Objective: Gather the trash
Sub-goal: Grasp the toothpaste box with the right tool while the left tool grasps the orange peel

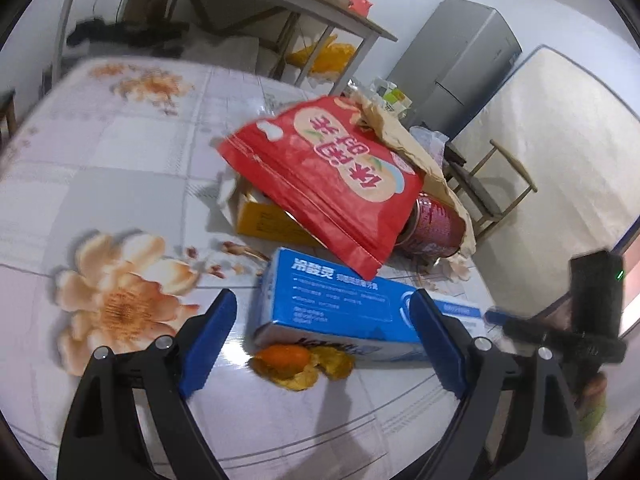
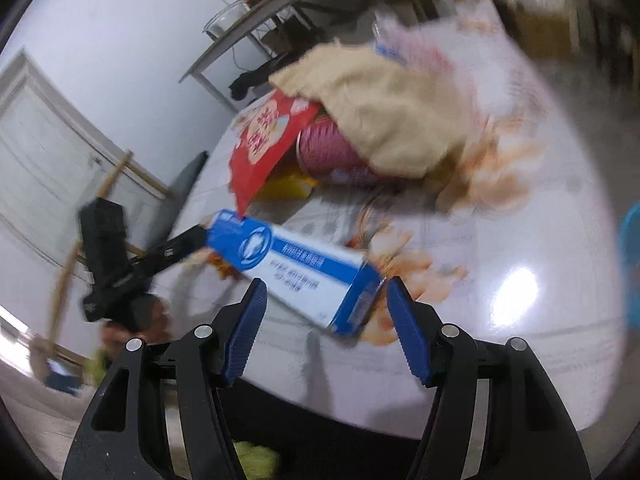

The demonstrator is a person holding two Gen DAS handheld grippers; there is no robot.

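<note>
Both grippers tilt down over the floral table [image 1: 120,168]. The left gripper [image 1: 324,332] is spread wide, released, pads either side of the blue-white box [image 1: 340,300], not pressing. The right gripper [image 2: 324,328] is also unclenched, with the box's end at 12 o'clock between its tips. Orange peel [image 1: 296,364] sits at the box's 6 o'clock; the red bag [image 1: 332,176], can [image 1: 436,224] and brown paper [image 1: 420,148] pile at 12. Bare tabletop lies toward 9 o'clock; the table edge is close at 3.

red pouch [image 1: 336,184]: 休闲时光 (inverted) | blue box [image 1: 340,304]: 冷酸灵
</note>
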